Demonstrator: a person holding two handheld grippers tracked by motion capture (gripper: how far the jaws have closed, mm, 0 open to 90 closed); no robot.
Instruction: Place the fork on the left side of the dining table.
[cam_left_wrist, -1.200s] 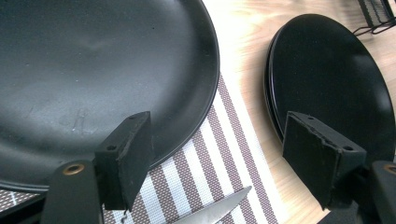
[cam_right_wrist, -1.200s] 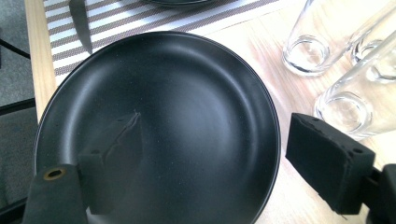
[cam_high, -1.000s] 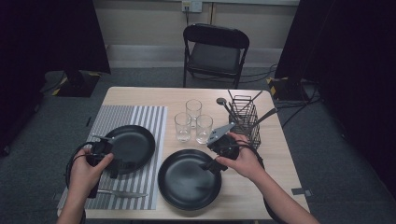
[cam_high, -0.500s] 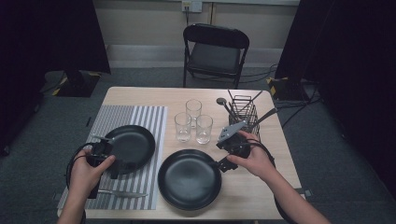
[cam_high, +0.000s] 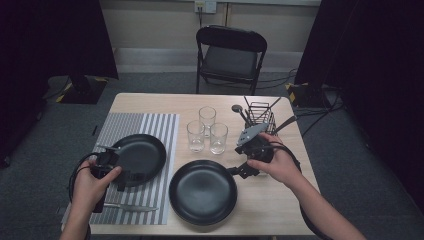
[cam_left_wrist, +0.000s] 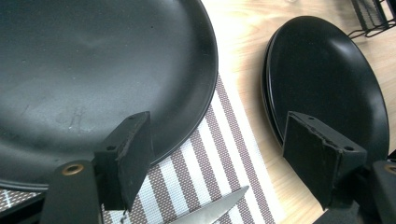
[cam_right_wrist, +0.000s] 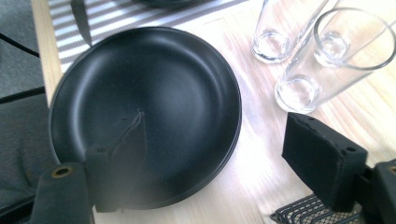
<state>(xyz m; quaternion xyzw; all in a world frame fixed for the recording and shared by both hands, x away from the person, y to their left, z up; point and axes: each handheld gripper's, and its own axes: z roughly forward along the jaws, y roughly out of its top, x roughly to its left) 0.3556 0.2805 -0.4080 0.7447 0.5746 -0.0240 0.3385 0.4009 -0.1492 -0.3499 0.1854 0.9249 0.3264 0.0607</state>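
Two open claws at two black plates on the counter.

The left claw (cam_high: 125, 177) gapes wide with nothing in it, at the near rim of the black plate on the striped placemat (cam_high: 137, 156); a knife (cam_high: 131, 207) lies on the placemat's front edge, long axis running left to right. The right claw (cam_high: 239, 171), also wide open and empty, sits at the right rim of the black plate on the bare wood (cam_high: 202, 191), near three drinking glasses (cam_high: 207, 131). No writing is readable.
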